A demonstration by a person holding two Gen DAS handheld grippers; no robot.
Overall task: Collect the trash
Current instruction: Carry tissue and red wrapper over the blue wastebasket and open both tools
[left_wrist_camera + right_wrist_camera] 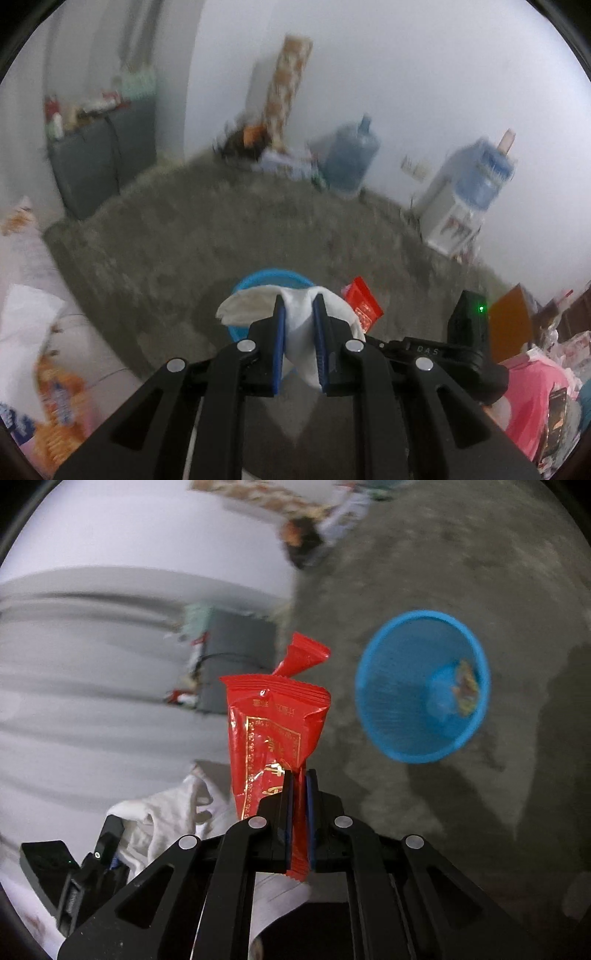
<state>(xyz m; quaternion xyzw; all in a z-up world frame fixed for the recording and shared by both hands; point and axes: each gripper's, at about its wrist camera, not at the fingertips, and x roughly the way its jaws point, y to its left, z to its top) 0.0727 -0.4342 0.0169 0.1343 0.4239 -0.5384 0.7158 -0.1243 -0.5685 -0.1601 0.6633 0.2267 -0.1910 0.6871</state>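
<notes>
The letters "D A S" stand in pale print on the black arm of the right hand-held gripper, seen from the left one. The red wrapper carries gold characters in a gold frame, too small and creased to read.

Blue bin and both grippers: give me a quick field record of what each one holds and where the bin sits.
left gripper: shut on the white tissue, crumpled, bulging out above both pads
right gripper: shut on the red wrapper, which stands up beyond the fingertips
blue bin: mesh basket on the grey floor, ahead and to the right in the right wrist view; just behind the tissue in the left wrist view
bin contents: one small colourful scrap at the bottom; too blurred to identify
released yet: neither item
</notes>
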